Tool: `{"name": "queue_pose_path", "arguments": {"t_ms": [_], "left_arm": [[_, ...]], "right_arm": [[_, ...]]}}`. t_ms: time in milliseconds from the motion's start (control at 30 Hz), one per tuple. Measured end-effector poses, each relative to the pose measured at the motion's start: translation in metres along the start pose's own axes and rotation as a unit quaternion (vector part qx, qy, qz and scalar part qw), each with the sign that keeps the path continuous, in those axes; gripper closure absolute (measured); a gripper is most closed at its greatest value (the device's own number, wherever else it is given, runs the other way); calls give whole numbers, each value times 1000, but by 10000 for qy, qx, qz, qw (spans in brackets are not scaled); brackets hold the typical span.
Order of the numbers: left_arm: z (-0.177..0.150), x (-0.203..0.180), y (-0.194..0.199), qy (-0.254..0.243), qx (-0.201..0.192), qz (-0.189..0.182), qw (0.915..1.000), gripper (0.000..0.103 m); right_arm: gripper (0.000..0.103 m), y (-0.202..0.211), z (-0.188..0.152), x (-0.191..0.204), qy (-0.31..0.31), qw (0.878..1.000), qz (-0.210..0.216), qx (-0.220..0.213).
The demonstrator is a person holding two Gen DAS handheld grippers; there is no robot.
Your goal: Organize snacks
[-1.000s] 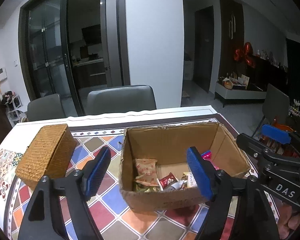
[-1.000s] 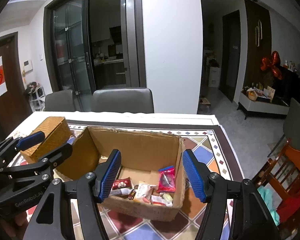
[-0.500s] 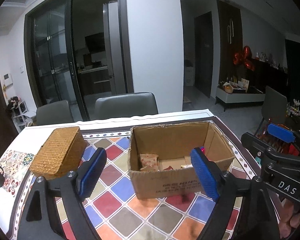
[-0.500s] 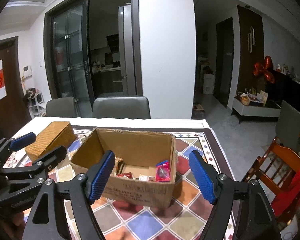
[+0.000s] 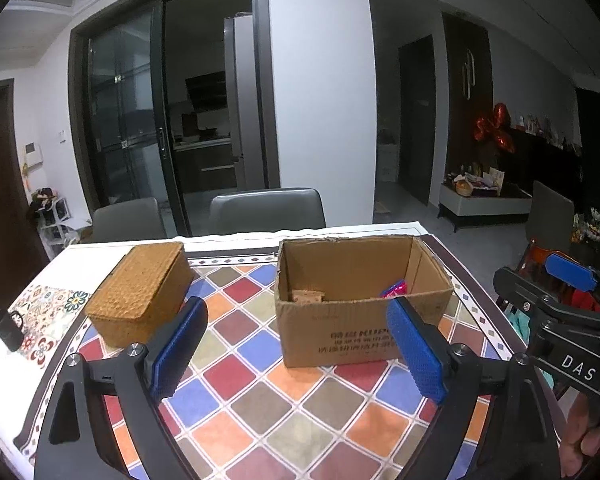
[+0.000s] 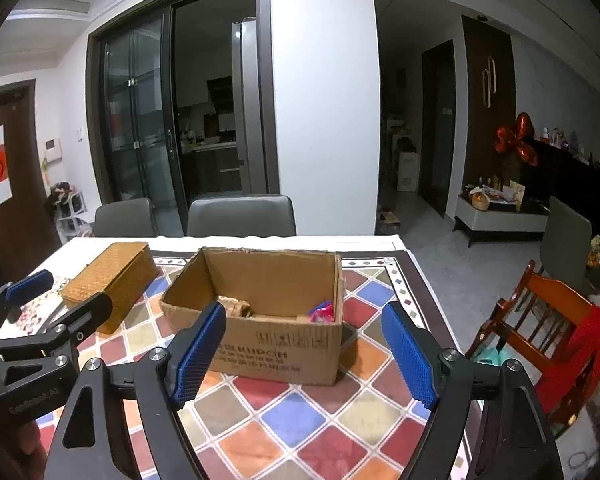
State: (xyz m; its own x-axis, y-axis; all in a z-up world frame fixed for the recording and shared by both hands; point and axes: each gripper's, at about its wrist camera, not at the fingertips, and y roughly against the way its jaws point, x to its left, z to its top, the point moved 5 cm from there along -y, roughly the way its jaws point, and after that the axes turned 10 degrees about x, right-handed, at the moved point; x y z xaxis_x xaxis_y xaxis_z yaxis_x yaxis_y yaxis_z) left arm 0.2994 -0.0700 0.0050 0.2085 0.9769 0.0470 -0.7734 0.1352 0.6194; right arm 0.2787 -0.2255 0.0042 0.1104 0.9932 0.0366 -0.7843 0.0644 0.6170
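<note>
An open cardboard box (image 5: pixel 360 312) (image 6: pixel 276 344) stands on the chequered tablecloth (image 5: pixel 260 396). Snack packets lie inside; only a pink one (image 5: pixel 396 290) (image 6: pixel 322 312) and a tan one (image 5: pixel 308 295) (image 6: pixel 236 305) show over the rim. A woven basket with its lid on (image 5: pixel 140 292) (image 6: pixel 108 276) stands left of the box. My left gripper (image 5: pixel 296 352) is open and empty, held back in front of the box. My right gripper (image 6: pixel 304 356) is open and empty, also in front of the box. Each gripper shows at the edge of the other's view.
Two grey chairs (image 5: pixel 268 210) stand behind the table. A wooden chair with red cloth (image 6: pixel 556 320) stands to the right of the table. A dark phone-like object (image 5: pixel 8 328) lies at the table's left edge.
Both grippers have pulled back and up from over the box. The box now looks smaller and farther, and its contents are mostly hidden behind its front wall.
</note>
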Motion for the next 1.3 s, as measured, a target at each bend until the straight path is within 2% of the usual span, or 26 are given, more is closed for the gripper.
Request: {"name": "queue_pose_path", "arguments": {"t_ms": [433, 1300], "left_arm": [[-36, 7, 45, 178, -80, 82, 9998, 7], [-107, 3, 106, 118, -58, 85, 9999, 6]], "right_arm": [[22, 44, -36, 4, -17, 9999, -96, -54], [22, 115, -111, 7, -61, 9995, -289, -56]]}}
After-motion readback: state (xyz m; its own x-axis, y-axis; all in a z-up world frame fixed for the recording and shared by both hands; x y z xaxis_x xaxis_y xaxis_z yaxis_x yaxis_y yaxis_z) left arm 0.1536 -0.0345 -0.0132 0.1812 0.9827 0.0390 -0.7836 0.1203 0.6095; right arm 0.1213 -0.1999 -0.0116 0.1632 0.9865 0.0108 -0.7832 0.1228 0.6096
